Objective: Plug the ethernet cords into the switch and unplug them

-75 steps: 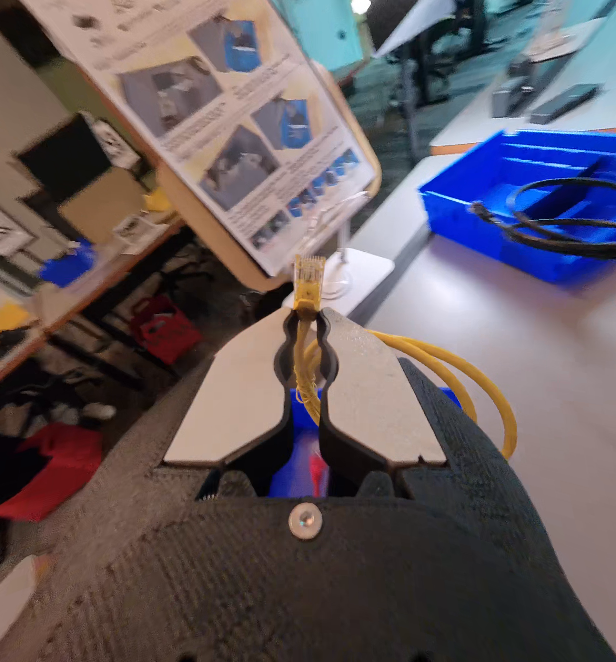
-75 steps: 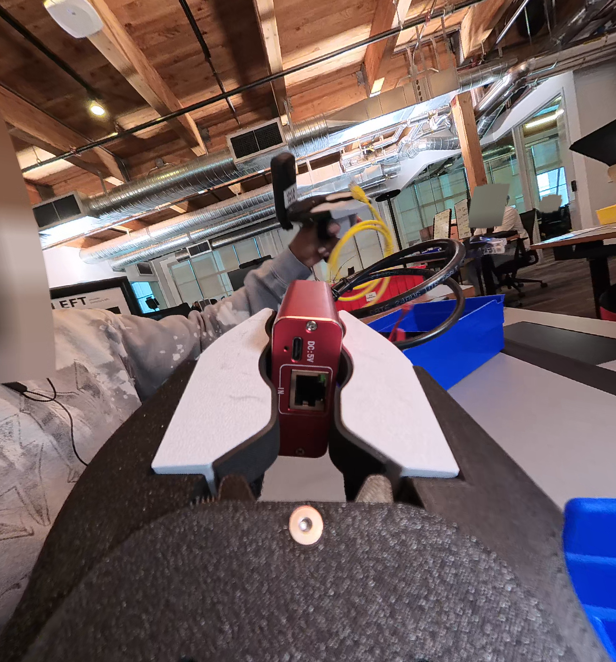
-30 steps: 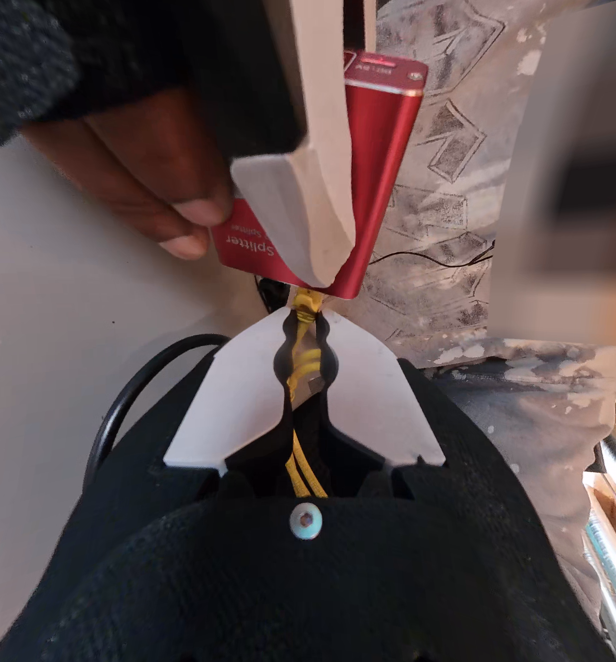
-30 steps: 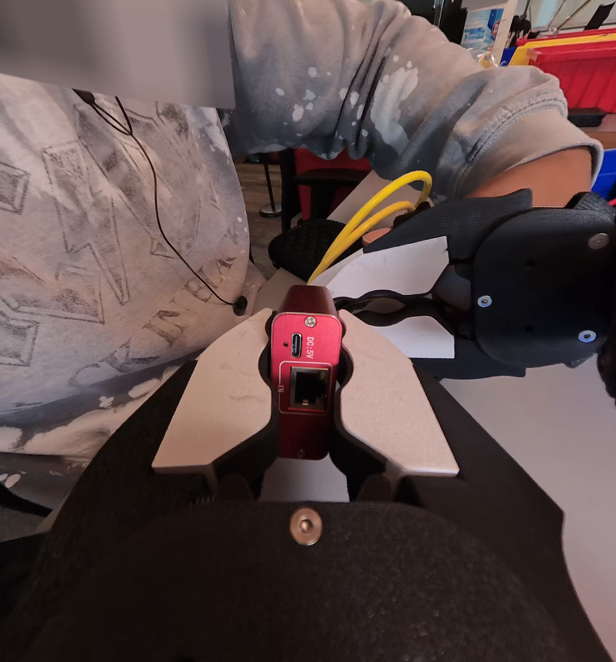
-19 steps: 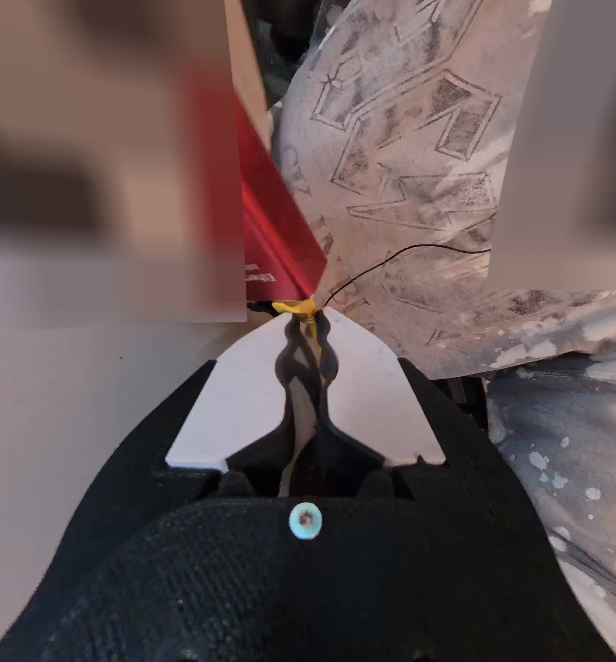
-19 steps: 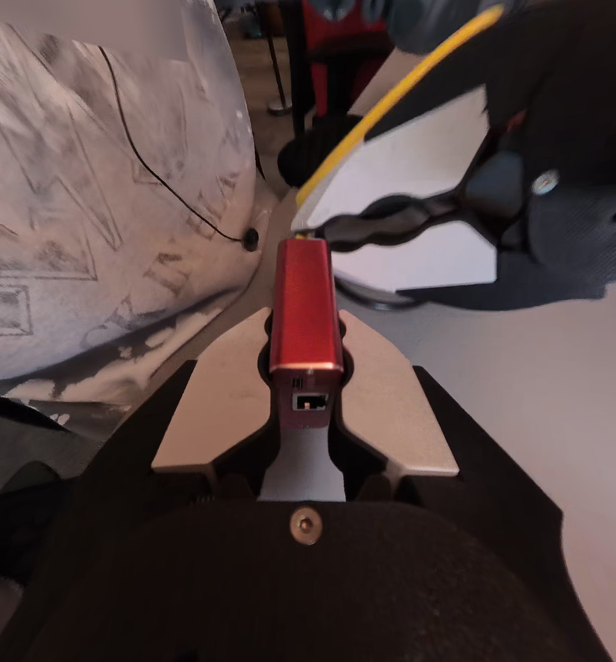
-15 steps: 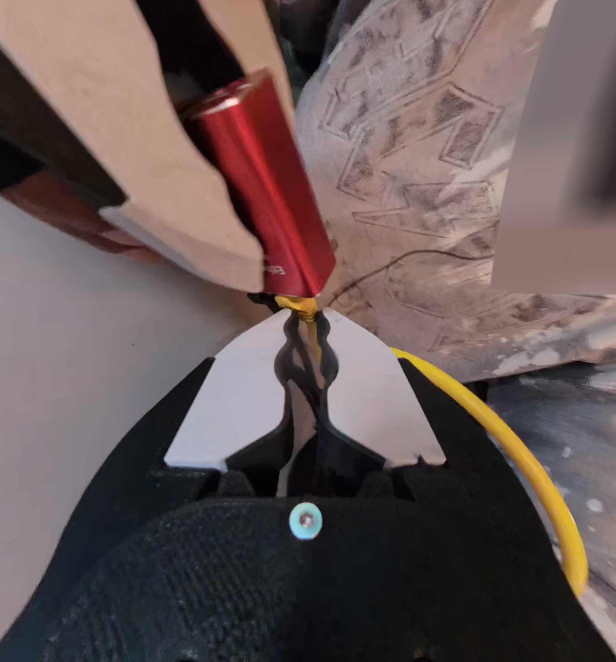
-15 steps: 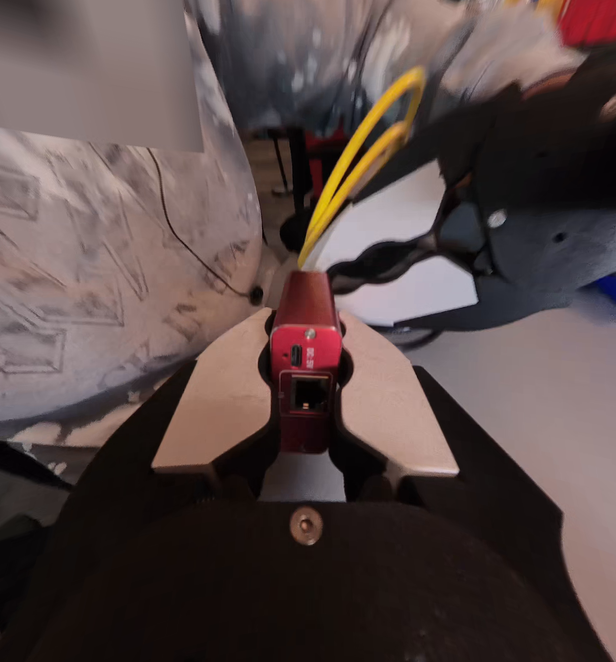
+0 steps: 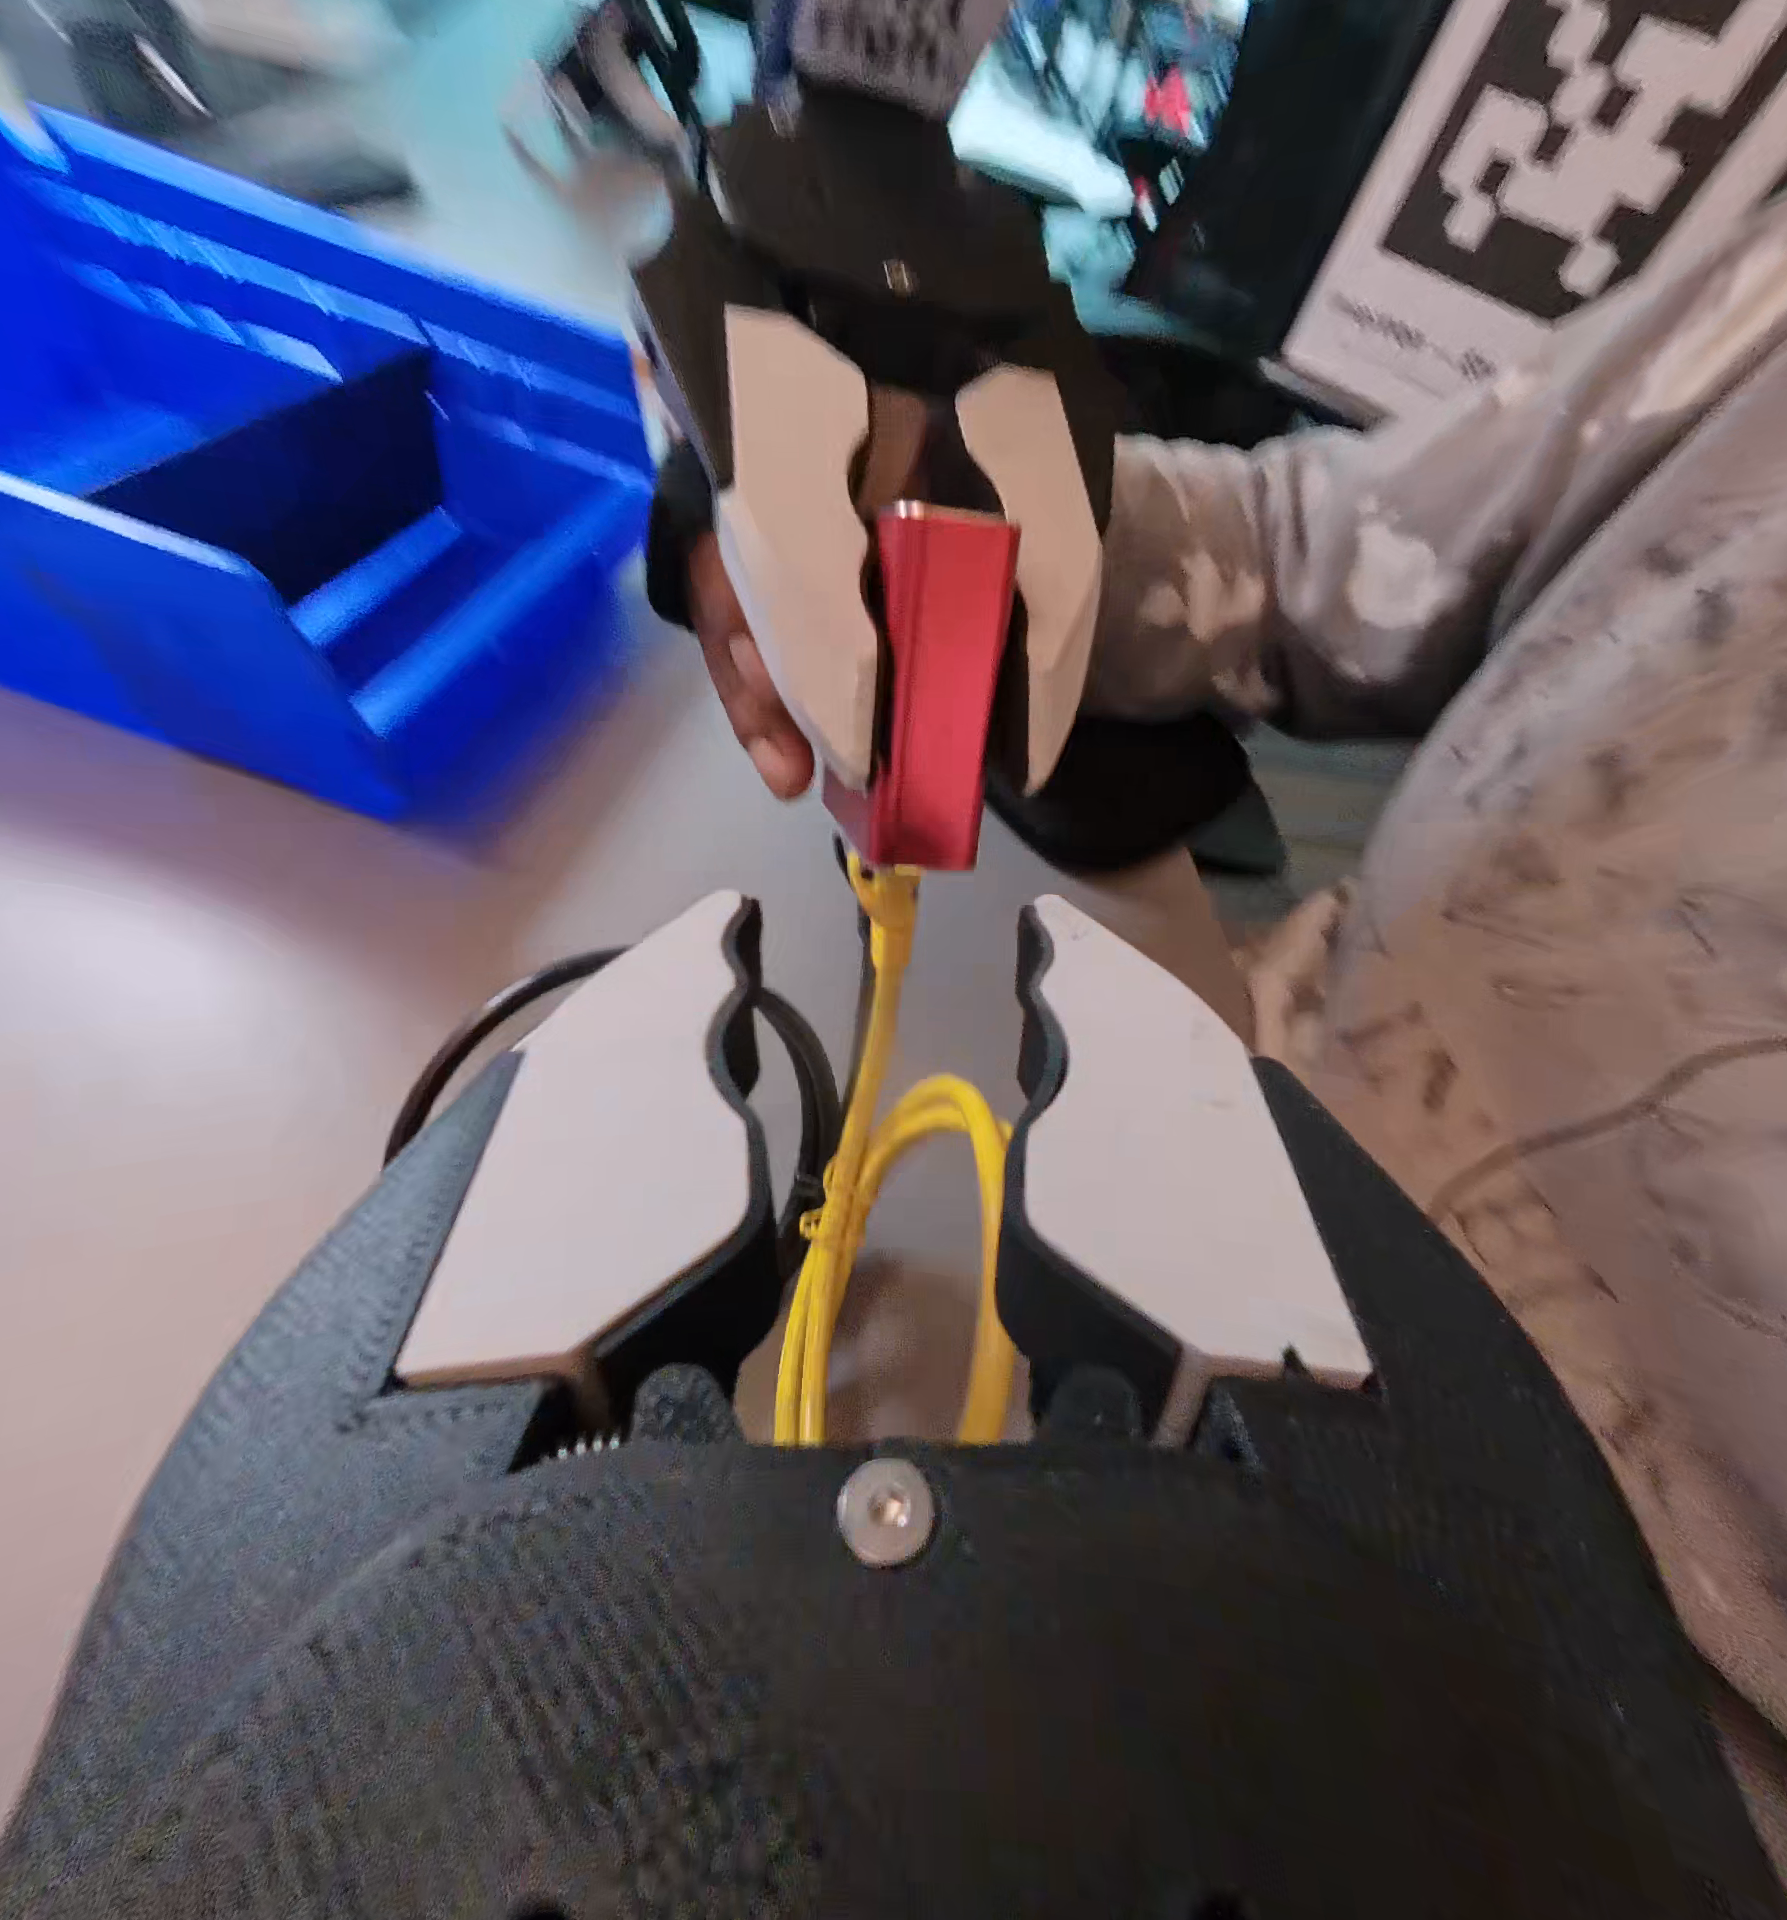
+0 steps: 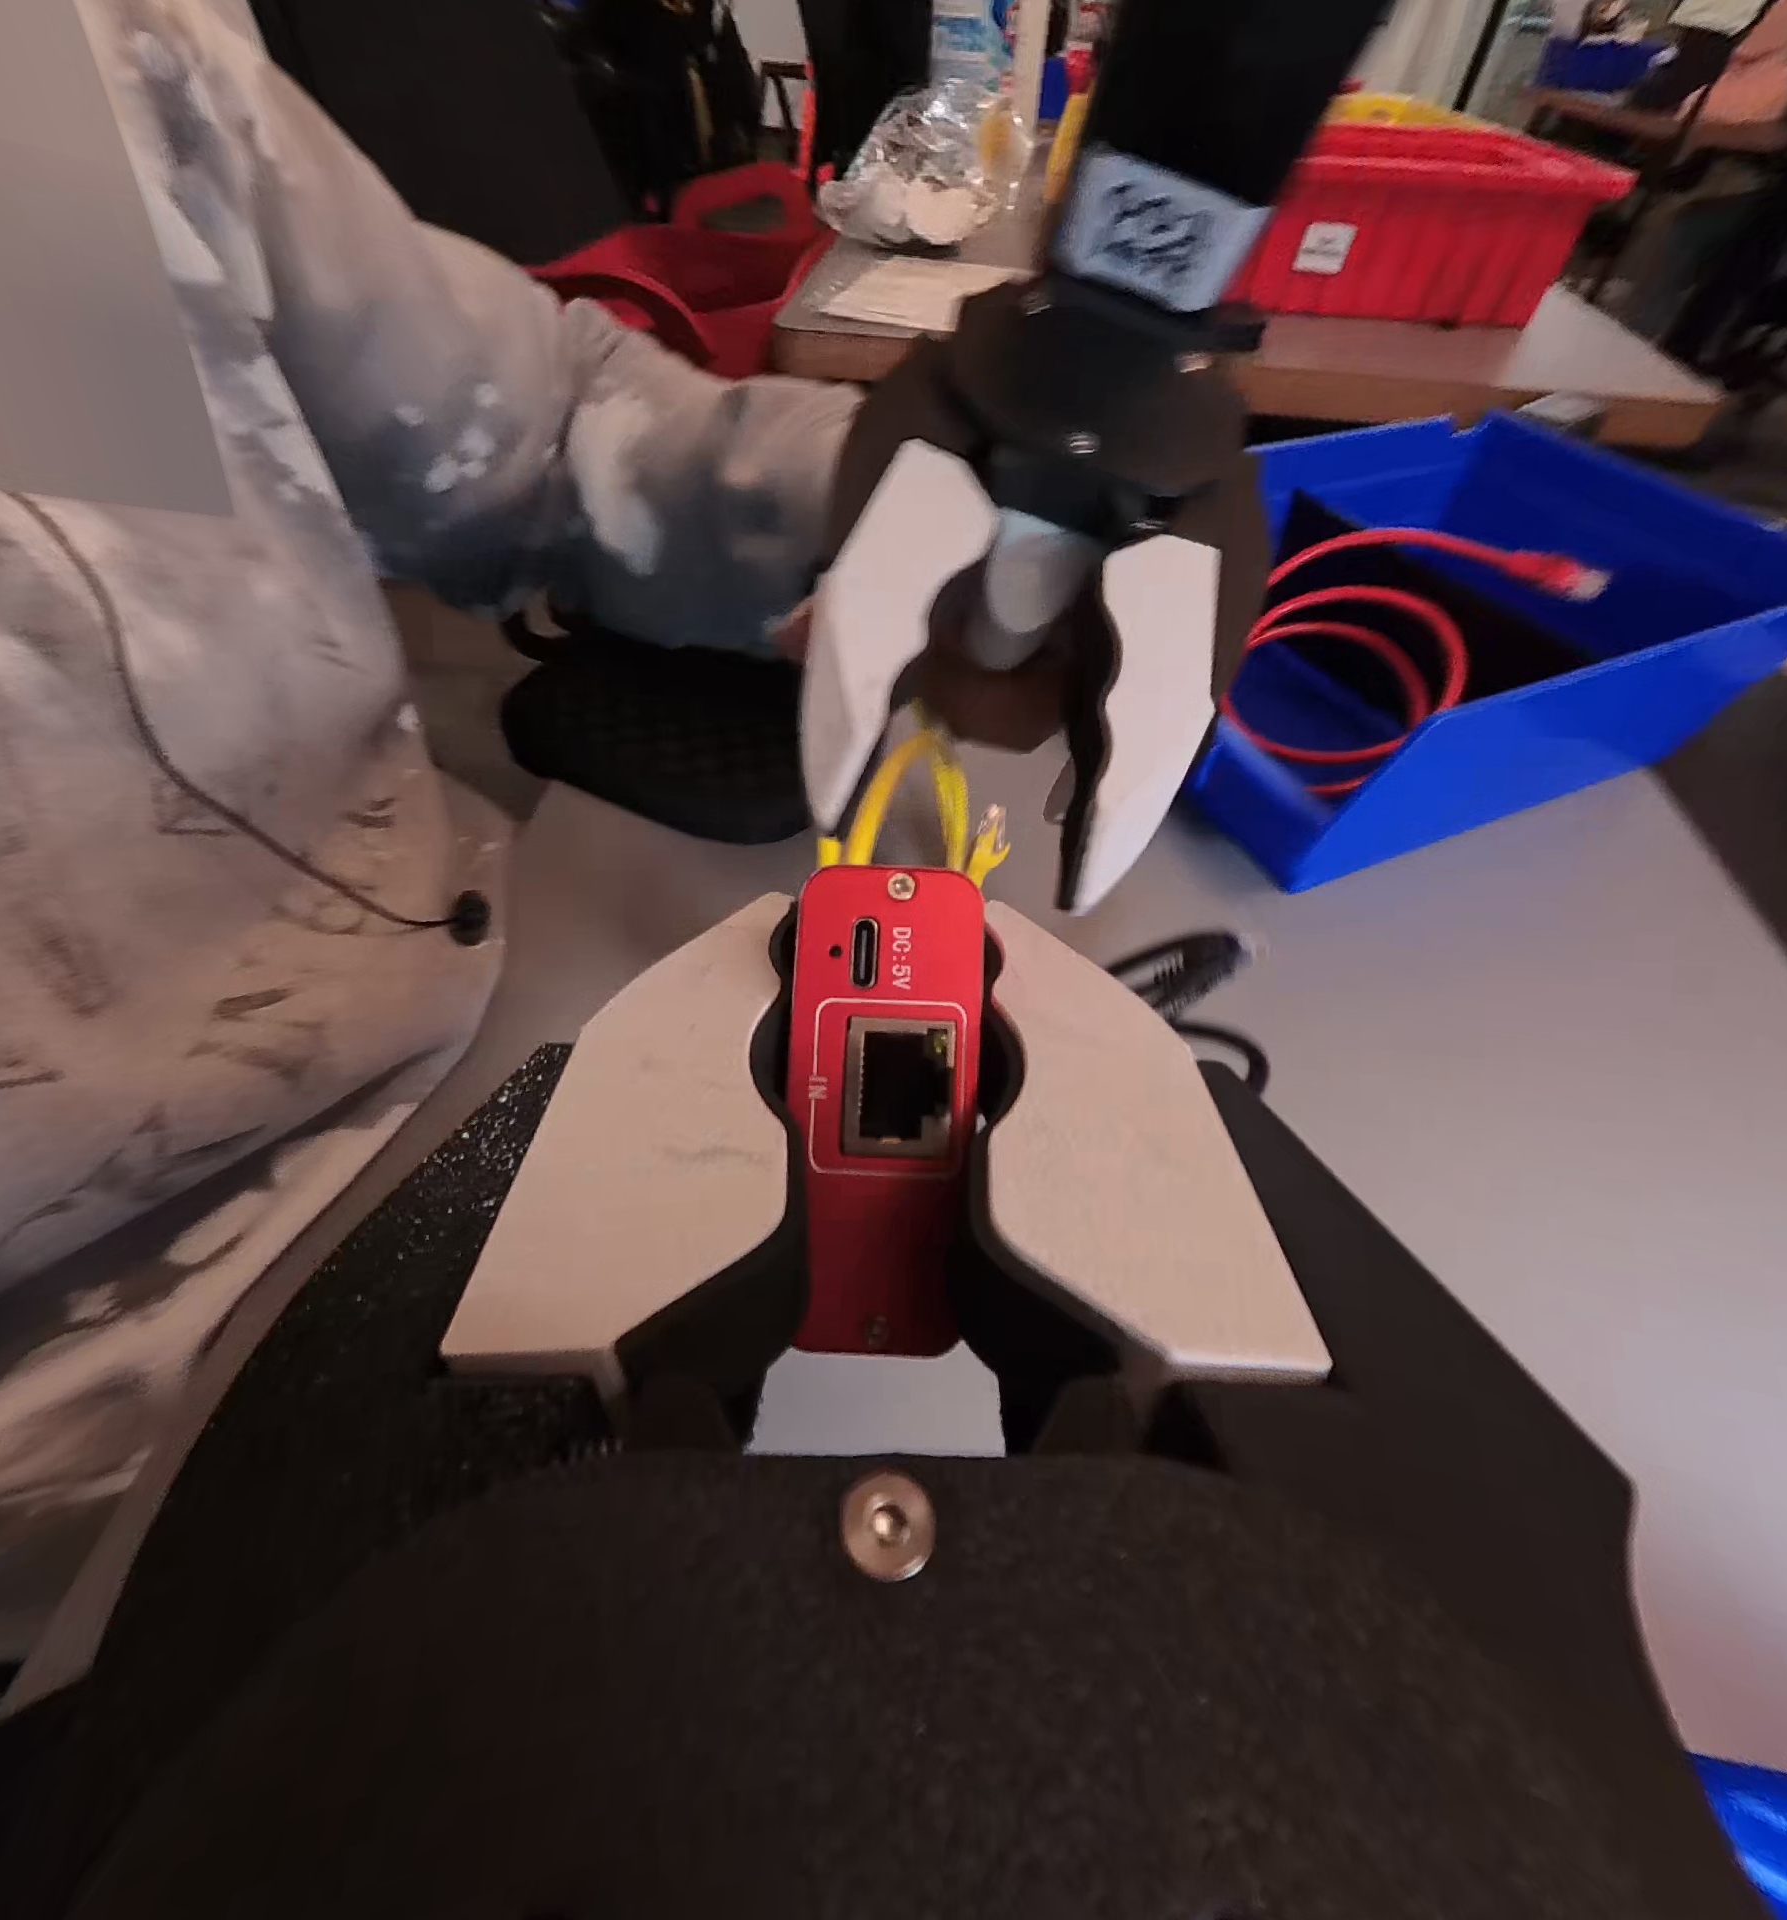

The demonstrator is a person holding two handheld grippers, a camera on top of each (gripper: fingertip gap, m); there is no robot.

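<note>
My right gripper [image 10: 889, 925] is shut on a small red switch [image 10: 889, 1112], held above the table with one open port facing the camera. In the left wrist view the switch [image 9: 930, 686] hangs between the right gripper's fingers [image 9: 795, 540], and a yellow ethernet cord [image 9: 884, 997] is plugged into its lower end. My left gripper [image 9: 884, 920] is open, its fingers on either side of the cord without touching it. The cord's loops hang between the jaws. In the right wrist view the open left gripper [image 10: 972, 800] sits just beyond the switch, with yellow cord [image 10: 894, 790] behind it.
A blue bin [image 10: 1554, 644] at the right holds a coiled red cord [image 10: 1356, 665]. A blue bin [image 9: 245, 499] also shows in the left wrist view. A black cable [image 10: 1180, 966] lies on the grey table [image 10: 1491, 1143]. A person's sleeve and torso [image 10: 193, 831] fill the left.
My left gripper has opened and let go of the yellow cord, which stays plugged into the switch. It has drawn back a little. The right gripper still holds the switch.
</note>
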